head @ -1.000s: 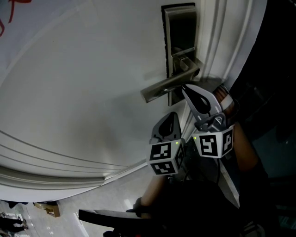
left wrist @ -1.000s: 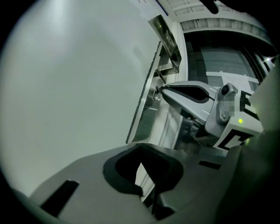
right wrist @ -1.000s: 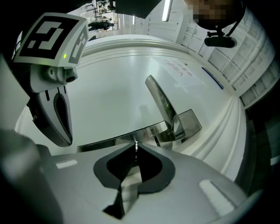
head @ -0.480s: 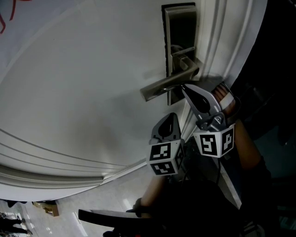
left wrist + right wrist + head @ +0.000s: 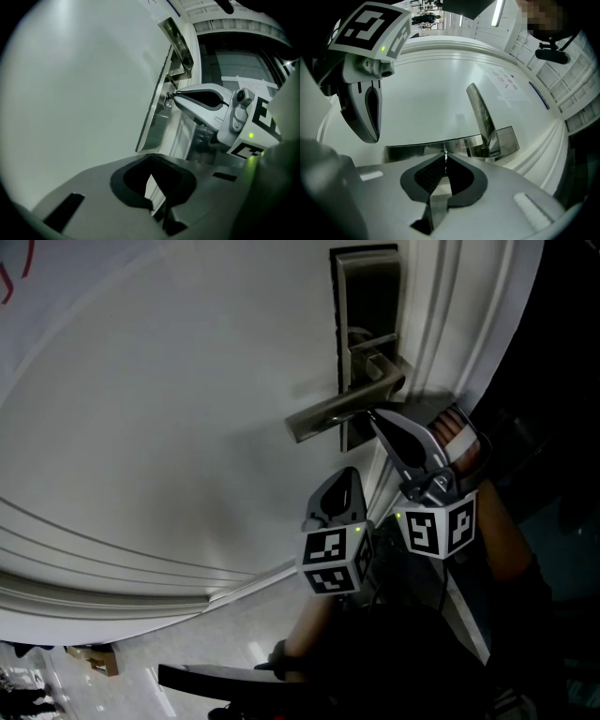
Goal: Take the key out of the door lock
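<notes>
Steel lock (image 5: 367, 306) is holding the key (image 5: 168, 97), which the right gripper (image 5: 445, 159) is pinching. Left gripper (image 5: 349, 476) is hovering, pressed together.

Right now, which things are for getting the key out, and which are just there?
For the job: key, lock plate, right gripper shut on the key.
Just there: door handle, left gripper hanging shut and empty, brown box.
</notes>
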